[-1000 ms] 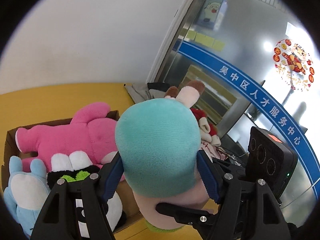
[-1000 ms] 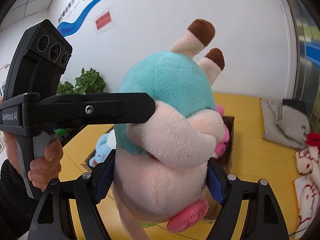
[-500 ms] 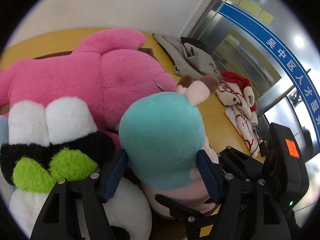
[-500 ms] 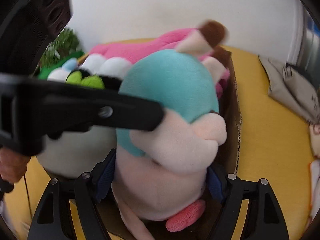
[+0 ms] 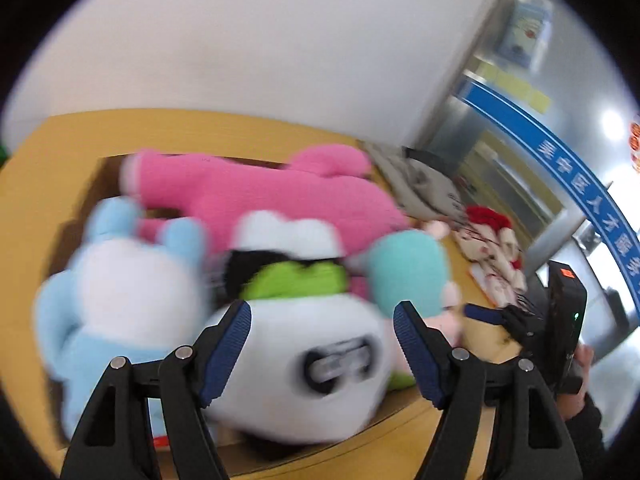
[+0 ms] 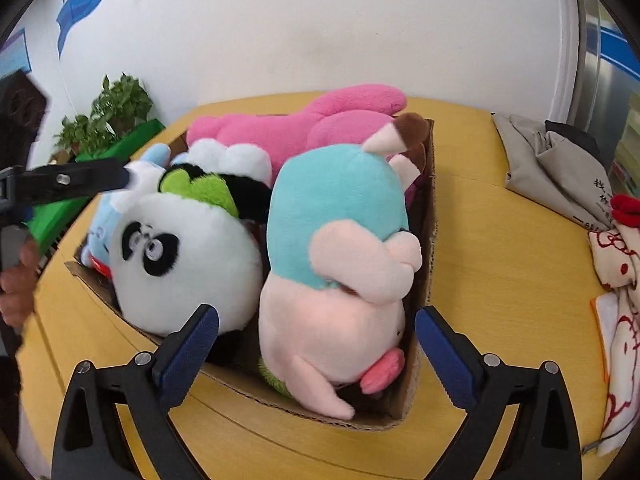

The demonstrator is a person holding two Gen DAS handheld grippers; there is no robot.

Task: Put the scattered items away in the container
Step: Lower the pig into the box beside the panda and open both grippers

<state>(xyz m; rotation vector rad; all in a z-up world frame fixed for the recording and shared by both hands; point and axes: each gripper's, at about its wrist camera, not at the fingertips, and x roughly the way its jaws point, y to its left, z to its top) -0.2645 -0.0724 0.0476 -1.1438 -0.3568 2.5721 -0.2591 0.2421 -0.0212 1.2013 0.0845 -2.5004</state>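
Teal-and-pink plush [image 6: 340,264] is sitting head-down in the cardboard box [image 6: 430,240] at frame centre, right gripper [image 6: 316,344] jaws opening clear of it, while the blurred left view is showing left gripper [image 5: 322,344] jaws open over the panda plush [image 5: 304,364].

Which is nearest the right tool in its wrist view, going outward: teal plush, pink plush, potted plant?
1. Teal plush, just ahead of the right tool, in the box.
2. Pink plush, at the box's far end.
3. Potted plant, far left by the wall.

Five plush toys [image 6: 336,248], perhaps; one cardboard box [image 6: 428,264].
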